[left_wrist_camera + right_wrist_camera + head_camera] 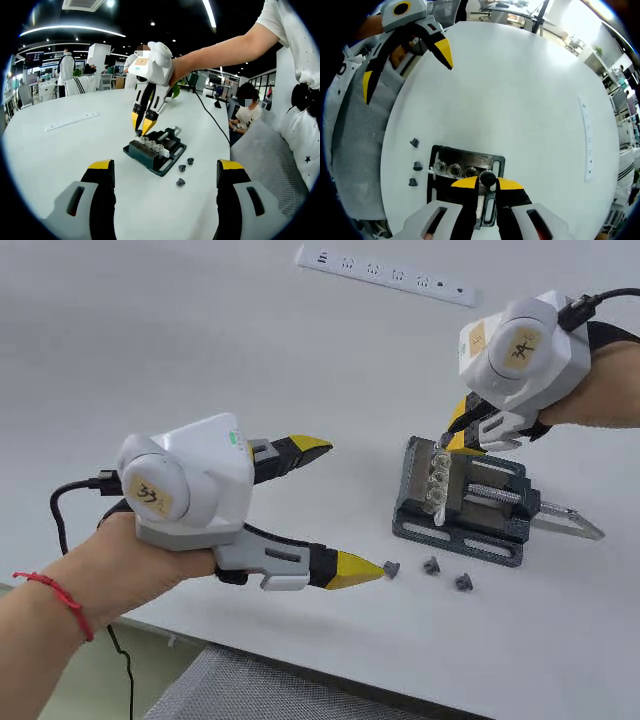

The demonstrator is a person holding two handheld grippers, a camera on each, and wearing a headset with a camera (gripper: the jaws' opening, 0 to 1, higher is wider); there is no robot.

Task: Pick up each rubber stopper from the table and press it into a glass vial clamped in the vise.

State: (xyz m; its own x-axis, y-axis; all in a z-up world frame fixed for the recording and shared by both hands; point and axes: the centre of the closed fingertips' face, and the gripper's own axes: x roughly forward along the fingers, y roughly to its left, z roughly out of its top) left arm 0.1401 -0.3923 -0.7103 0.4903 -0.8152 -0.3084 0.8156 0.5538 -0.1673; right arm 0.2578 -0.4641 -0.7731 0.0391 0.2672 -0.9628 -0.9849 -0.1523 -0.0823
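A dark vise [470, 510] on the white table clamps a row of glass vials [437, 480]. My right gripper [446, 443] points down at the far end of that row, shut on a dark rubber stopper [487, 177] just above the end vial. Beside it stand open vials [454, 170] in the vise [440, 186]. Three loose stoppers [431, 565] lie on the table in front of the vise, also visible as stoppers [182, 168] and stoppers [417, 165]. My left gripper [345, 508] hovers open and holds nothing, its lower tip close to the nearest stopper [392, 568].
A white power strip [385, 273] lies at the far side of the table. The vise's handle [570, 522] sticks out to the right. A grey mesh seat [260, 690] sits below the table's near edge. People and desks fill the room behind.
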